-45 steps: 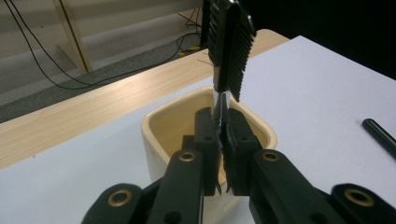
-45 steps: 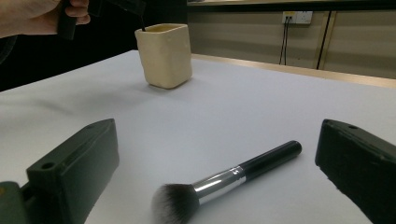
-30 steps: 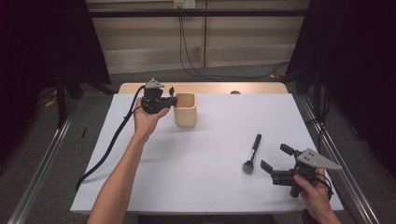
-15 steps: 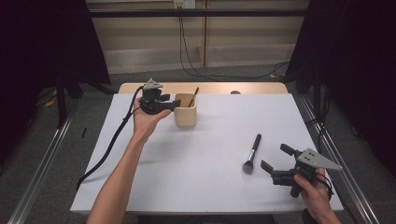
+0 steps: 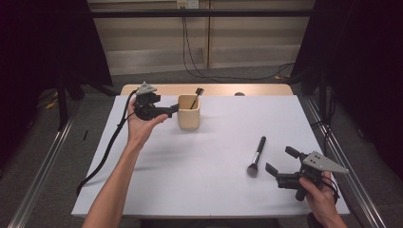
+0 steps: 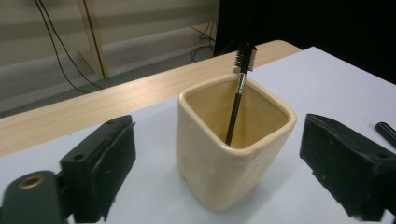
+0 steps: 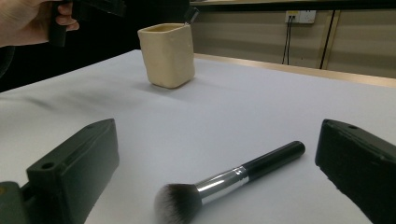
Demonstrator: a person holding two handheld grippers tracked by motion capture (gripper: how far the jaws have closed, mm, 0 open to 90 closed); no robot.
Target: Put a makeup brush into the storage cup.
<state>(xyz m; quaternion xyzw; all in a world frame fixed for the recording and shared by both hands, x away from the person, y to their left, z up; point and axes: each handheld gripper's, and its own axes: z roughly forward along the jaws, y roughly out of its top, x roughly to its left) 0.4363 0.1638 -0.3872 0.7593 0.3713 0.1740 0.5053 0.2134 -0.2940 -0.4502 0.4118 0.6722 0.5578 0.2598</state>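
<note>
On white table (image 5: 199,161), beige cup (image 5: 188,111), makeup brush (image 5: 256,156)

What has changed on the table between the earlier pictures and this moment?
A thin spoolie brush now stands in the cream cup, which looked empty a second ago. The left hand-held gripper, open beside the cup, has drawn slightly back toward the person's left. The cup, the powder brush lying on the white table, and the open right hand-held gripper stayed as they were.

Bare forearms; 2 black grippers, grey 3-cornered plates, black cable.
</note>
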